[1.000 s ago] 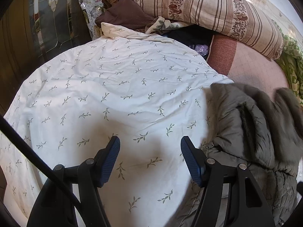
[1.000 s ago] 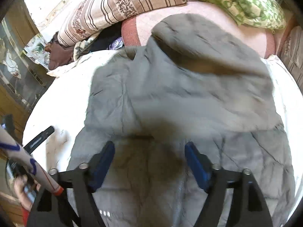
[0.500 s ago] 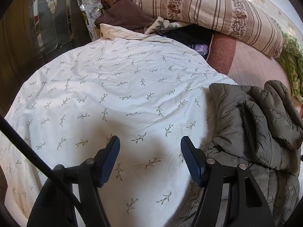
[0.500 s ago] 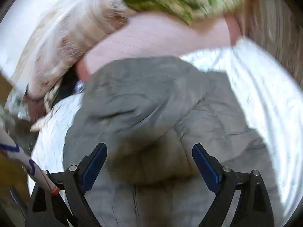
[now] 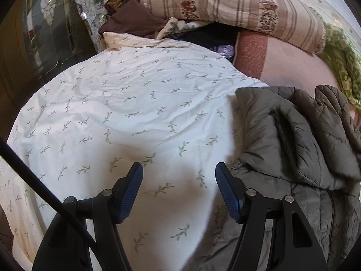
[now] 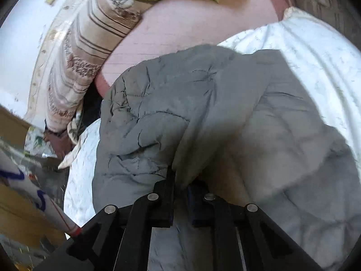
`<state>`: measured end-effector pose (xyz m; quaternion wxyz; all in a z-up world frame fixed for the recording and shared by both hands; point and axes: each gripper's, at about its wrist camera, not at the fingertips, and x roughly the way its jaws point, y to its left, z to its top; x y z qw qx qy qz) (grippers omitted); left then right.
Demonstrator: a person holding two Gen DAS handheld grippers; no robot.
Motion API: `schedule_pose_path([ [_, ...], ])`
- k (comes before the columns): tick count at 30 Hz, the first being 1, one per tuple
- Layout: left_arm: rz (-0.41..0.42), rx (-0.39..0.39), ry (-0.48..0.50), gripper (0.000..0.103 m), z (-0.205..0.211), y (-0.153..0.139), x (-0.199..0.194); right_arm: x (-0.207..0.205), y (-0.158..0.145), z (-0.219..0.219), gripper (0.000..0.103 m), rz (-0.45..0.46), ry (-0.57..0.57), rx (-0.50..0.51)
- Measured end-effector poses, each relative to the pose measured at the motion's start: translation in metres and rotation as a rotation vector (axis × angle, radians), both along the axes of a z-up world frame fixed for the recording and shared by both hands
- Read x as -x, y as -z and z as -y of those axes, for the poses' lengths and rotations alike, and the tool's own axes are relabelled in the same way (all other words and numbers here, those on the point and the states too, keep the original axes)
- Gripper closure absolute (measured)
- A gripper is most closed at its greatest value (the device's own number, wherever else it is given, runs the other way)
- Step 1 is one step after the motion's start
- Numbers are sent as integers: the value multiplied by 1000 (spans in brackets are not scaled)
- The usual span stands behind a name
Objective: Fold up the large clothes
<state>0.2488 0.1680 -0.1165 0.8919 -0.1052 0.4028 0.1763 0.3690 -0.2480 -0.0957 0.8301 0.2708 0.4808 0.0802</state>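
Since a moment ago my right hand-held gripper (image 6: 180, 194) has swung across the jacket (image 6: 203, 113) and snapped shut, its jaws now pinched on a raised ridge of the grey quilted fabric near the garment's near edge; my left hand-held gripper (image 5: 179, 189) has barely shifted and hangs with its jaws apart over the bedspread (image 5: 135, 103), holding nothing. The jacket lies bunched on the right side of the bed, one part flopped over the rest, its far end reaching toward the pink blanket (image 5: 286, 67) and the striped pillow (image 5: 237, 6). I judge it soft, puffy and fairly light, but bulky: the padding will spring back and the smooth shell may slide through a shallow pinch, so I want a deep bite on a seam or hem, not a loose bulge. For my left, the jacket's near left edge, just beside my right finger, looks the best hold, so both hands can spread it flat before folding.
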Motion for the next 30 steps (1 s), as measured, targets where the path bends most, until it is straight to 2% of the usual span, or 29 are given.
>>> schedule_pose_path([
  [3,-13,-24,30,37,12,3,-2,0,32,9,92,-96,18,95],
  [5,-18,-35,43,37,17,4,-1,-10,49,15,92,-133,33,66],
  [8,-10,-41,50,37,20,1,2,-9,45,19,83,-133,78,21],
  [9,-6,-39,48,37,19,0,3,-5,37,17,70,-129,73,35],
  [10,-3,-34,47,37,18,-1,4,1,28,16,48,-114,63,57],
  [12,1,-20,41,37,15,-2,4,17,2,12,32,-48,47,129],
  [17,6,-1,42,37,14,-2,5,39,-53,-11,32,88,4,217],
  [19,8,-6,42,37,15,-3,7,26,-69,-30,32,131,-29,275],
  [21,12,-8,38,37,14,-4,8,5,-72,-54,32,151,-56,312],
  [26,19,6,18,37,6,-5,8,-54,-42,-120,32,114,-126,407],
  [29,5,10,19,37,4,-2,3,-81,0,-156,31,20,-202,436],
  [30,1,11,21,37,3,-1,1,-86,15,-163,27,-13,-215,447],
])
